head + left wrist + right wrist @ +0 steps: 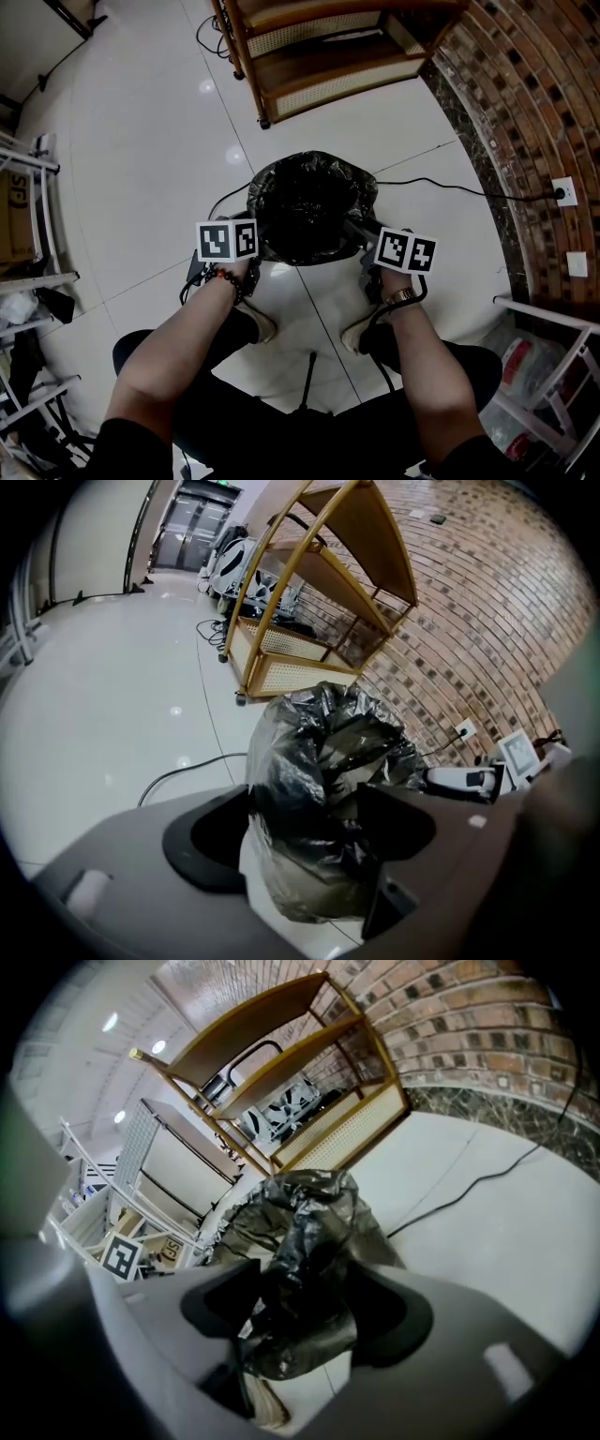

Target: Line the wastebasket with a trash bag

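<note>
white tiled floor (131, 131) runs out to a wooden shelf (328, 56) and a brick wall (534, 94). the wastebasket (247, 864) stands on it just ahead of the person's shoes (258, 323), with a black trash bag (311, 208) draped over its rim. the left gripper (305, 822) and right gripper (305, 1312) both gape wide, with bunched bag between their jaws, unpinched.

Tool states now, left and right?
Left tool: open, trash bag between its jaws.
Right tool: open, trash bag between its jaws.
</note>
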A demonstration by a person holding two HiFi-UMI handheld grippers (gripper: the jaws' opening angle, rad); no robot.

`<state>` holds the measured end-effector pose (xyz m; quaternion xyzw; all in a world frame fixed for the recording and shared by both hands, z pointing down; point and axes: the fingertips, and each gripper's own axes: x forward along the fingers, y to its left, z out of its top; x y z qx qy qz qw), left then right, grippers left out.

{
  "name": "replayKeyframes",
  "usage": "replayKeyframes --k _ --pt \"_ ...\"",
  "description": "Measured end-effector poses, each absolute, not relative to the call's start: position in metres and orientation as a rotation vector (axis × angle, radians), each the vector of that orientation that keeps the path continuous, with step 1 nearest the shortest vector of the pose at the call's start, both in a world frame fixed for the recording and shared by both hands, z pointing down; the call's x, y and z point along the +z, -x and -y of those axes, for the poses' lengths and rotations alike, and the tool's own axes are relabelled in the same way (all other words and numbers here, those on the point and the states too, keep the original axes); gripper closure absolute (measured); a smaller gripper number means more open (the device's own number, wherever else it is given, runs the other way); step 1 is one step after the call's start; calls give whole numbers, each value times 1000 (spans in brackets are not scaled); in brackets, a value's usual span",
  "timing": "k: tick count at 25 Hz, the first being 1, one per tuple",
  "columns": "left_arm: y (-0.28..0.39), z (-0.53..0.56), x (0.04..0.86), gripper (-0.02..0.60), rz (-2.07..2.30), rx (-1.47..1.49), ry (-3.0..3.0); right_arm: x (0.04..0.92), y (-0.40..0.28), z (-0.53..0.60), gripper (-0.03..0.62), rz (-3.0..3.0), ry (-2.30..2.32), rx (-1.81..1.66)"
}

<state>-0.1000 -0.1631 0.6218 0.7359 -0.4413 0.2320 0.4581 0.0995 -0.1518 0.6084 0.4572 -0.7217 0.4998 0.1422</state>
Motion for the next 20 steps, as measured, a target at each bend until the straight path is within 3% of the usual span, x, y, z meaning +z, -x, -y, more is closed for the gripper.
replayKeyframes --k 7,14,20 --pt "112 165 608 195 1144 577 -1850 593 -108 151 233 2104 -1340 1414" --pt "124 162 587 189 1195 567 -1878 571 -133 146 233 2086 -1448 1317" --pt "123 158 566 189 1226 609 -1936 566 -111 140 235 2057 -1384 1180"
